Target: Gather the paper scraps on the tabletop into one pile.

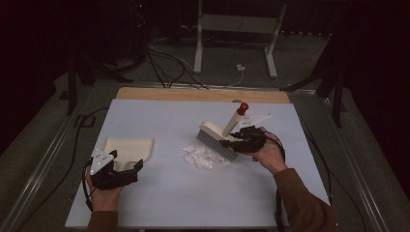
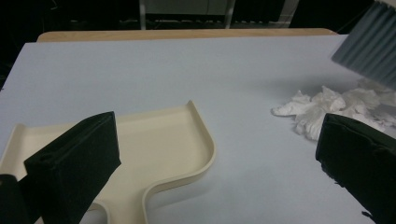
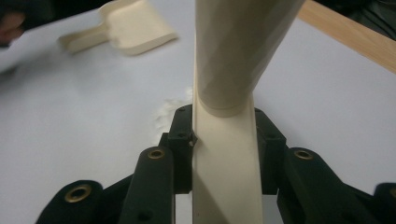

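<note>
A cream dustpan (image 1: 129, 147) lies flat at the table's left, its mouth facing away from me. My left gripper (image 1: 126, 160) stands open around the pan's handle end; in the left gripper view the dustpan (image 2: 159, 149) lies between the wide-apart jaws of this gripper (image 2: 217, 163). A cream brush (image 1: 217, 137) with grey bristles and a red-tipped handle (image 1: 242, 107) hangs tilted over a heap of white paper scraps (image 1: 203, 157). My right gripper (image 1: 237, 141) is shut on the brush's back (image 3: 224, 158), its pads pressing both sides. The bristles (image 2: 371, 44) hover above the scraps (image 2: 336, 107).
The light grey tabletop (image 1: 193, 198) has a wooden strip (image 1: 203, 94) along its far edge. Beyond it, cables and a white metal frame (image 1: 237, 29) stand on the dark floor. A person's hand shows at the far left corner (image 3: 11, 21) near the dustpan (image 3: 126, 25).
</note>
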The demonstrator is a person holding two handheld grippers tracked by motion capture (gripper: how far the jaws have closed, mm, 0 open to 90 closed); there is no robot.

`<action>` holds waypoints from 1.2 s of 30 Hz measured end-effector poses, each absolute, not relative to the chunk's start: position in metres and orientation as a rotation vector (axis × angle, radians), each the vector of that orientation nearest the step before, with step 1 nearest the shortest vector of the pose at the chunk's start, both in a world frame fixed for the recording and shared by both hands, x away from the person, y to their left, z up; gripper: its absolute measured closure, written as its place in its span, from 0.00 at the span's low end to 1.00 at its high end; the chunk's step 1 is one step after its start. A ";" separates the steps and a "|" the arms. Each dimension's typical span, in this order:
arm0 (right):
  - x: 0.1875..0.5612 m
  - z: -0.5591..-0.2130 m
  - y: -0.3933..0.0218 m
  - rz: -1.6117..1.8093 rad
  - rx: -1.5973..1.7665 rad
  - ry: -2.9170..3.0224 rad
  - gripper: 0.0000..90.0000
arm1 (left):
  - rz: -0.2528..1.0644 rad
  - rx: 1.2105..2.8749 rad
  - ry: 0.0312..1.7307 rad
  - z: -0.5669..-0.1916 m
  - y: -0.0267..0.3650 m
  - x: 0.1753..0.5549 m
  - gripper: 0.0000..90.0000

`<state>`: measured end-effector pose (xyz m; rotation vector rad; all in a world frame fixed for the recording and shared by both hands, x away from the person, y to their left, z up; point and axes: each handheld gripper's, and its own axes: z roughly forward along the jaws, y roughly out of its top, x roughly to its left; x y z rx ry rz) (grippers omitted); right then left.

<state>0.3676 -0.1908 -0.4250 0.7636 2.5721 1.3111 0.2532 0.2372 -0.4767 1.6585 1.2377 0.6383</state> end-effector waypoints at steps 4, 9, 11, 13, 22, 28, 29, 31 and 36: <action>0.370 -0.426 -0.201 1.318 0.924 2.513 0.74 | 0.637 1.662 1.237 -0.477 0.237 0.254 0.01; 0.366 -0.425 -0.204 1.236 1.097 2.436 0.74 | 0.638 1.659 1.238 -0.477 0.237 0.253 0.01; 0.363 -0.425 -0.203 1.187 1.164 2.398 0.74 | 0.638 1.660 1.239 -0.477 0.237 0.253 0.01; 0.359 -0.426 -0.202 1.131 1.213 2.366 0.74 | 0.638 1.659 1.238 -0.477 0.237 0.253 0.01; 0.352 -0.433 -0.196 0.929 1.369 2.230 0.74 | 0.641 1.654 1.240 -0.476 0.238 0.252 0.01; 0.347 -0.441 -0.188 0.807 1.417 2.171 0.74 | 0.642 1.653 1.237 -0.476 0.238 0.252 0.01; 0.346 -0.443 -0.187 0.798 1.424 2.167 0.74 | 0.643 1.651 1.238 -0.476 0.238 0.252 0.01; 0.346 -0.446 -0.183 0.777 1.437 2.161 0.74 | 0.643 1.649 1.239 -0.476 0.238 0.252 0.01; 0.349 -0.454 -0.173 0.775 1.522 2.152 0.74 | 0.643 1.651 1.238 -0.476 0.238 0.252 0.01</action>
